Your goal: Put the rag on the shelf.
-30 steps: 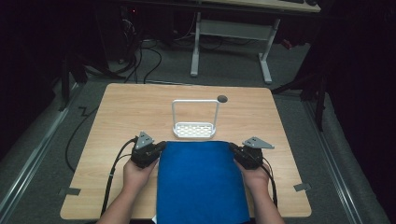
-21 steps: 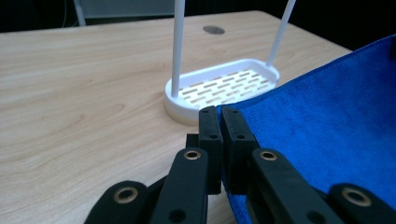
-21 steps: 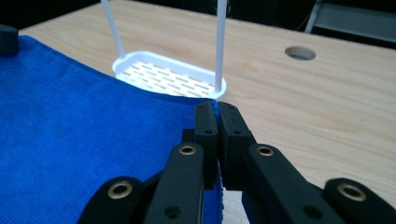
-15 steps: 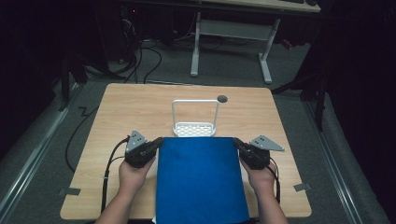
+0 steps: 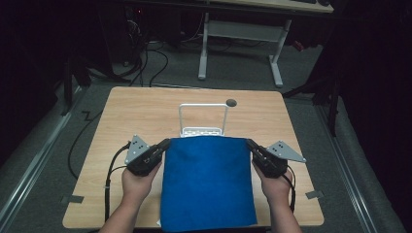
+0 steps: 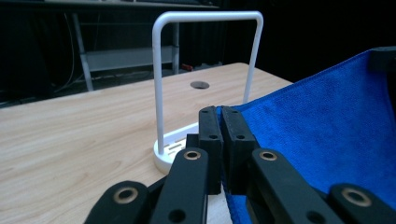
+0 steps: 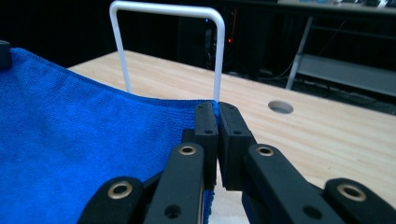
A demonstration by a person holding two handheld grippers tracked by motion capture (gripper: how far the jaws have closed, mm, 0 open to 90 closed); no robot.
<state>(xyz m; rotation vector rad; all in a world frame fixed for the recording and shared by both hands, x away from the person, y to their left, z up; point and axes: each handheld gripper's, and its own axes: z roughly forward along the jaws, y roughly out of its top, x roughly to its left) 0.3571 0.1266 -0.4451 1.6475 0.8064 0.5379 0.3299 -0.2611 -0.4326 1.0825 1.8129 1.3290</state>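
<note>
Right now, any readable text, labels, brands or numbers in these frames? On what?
None readable.
Blue cloth: plain, no tag in sight.
White rack: no marking.
Left gripper and right gripper, both shut on the cloth's corners: bare black jaws, no print.
Table: plain wood grain.

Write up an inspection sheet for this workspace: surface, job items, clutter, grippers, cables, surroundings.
Surface: wooden table with a round hole near its far edge.
Job items: blue cloth held stretched by its two far corners; white wire rack just beyond its far edge.
Clutter: nothing seen.
Grippers: left gripper shut on the cloth's left corner; right gripper shut on its right corner.
Cables: black cable trailing from the left gripper; more on the floor behind.
Surroundings: dark room, white desk frame behind the table.
</note>
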